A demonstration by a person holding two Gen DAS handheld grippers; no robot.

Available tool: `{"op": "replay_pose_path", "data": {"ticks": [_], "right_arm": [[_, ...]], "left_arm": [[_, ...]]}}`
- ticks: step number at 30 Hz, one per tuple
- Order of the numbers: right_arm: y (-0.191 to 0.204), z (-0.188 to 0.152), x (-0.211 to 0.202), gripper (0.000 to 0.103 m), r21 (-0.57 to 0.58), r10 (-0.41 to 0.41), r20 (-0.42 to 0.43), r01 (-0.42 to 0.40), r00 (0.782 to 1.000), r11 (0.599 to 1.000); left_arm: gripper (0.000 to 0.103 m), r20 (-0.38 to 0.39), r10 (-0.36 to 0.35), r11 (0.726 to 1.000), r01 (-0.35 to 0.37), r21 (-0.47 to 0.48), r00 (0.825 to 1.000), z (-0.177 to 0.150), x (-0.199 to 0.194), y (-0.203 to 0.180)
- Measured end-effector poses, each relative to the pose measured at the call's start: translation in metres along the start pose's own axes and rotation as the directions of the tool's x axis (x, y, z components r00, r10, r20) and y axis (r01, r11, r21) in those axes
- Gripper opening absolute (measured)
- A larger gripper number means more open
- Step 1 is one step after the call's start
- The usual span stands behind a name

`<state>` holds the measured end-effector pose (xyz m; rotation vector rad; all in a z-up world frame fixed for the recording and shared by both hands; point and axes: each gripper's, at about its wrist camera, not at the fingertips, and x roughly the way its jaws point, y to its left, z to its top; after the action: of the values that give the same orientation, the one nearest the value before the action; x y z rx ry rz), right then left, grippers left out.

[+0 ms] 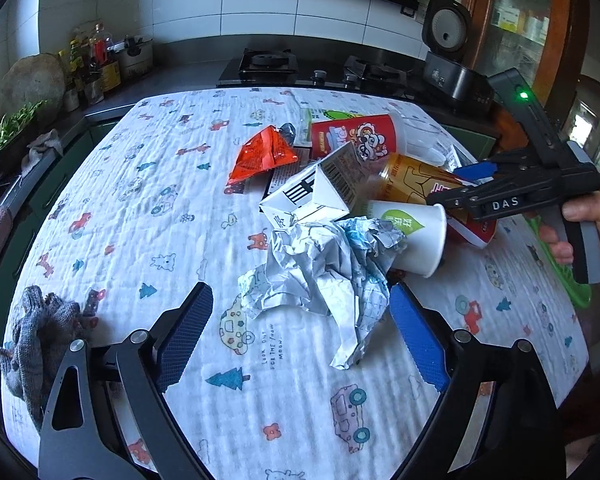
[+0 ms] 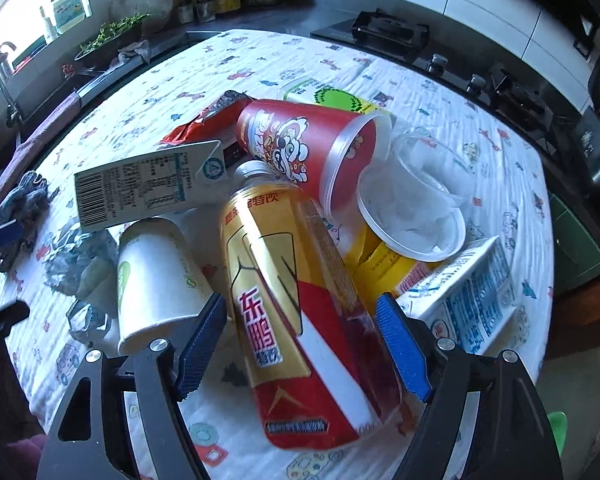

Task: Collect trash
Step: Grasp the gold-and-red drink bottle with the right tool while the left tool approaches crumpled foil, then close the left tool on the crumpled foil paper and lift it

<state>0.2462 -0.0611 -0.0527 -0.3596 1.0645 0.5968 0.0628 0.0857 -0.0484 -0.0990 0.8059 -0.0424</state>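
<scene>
Desk (image 1: 140, 208) under cartoon-print cloth, kitchen counter and hob (image 1: 268, 62) behind. Trash heaped mid-desk, apparently uncollected: red tub (image 2: 300, 136), gold drink bottle (image 2: 296, 300), white paper cup (image 2: 156, 276), crumpled paper (image 1: 324, 268). Right gripper (image 2: 300, 344) fingers spread astride the bottle; left gripper (image 1: 300, 332) fingers spread before the paper.

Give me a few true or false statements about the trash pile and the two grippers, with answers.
1. The right gripper straddles the gold and red bottle with open jaws. True.
2. The left gripper is shut on the crumpled paper. False: its jaws are open, either side of the paper.
3. The white paper cup stands upright. False: it lies on its side.
4. The red cup lies on its side. True.
5. A grey glove lies apart from the pile. True.
</scene>
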Motion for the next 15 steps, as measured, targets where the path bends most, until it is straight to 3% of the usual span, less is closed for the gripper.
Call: {"op": "replay_pose_path", "data": {"ticks": [8,15], "right_arm": [[-0.014,0.008,0.021,0.077,0.073,0.13,-0.04,-0.127,0.991,0.989],[-0.011,0.003,0.022,0.075,0.086,0.143,-0.045,-0.139,0.989,0.987]], "left_arm": [[0.088,-0.023,-0.039,0.999,0.04,0.026,0.999,0.004,0.021,-0.014],[0.088,-0.06,-0.05,0.998,0.052,0.047,0.997,0.004,0.047,-0.018]]}}
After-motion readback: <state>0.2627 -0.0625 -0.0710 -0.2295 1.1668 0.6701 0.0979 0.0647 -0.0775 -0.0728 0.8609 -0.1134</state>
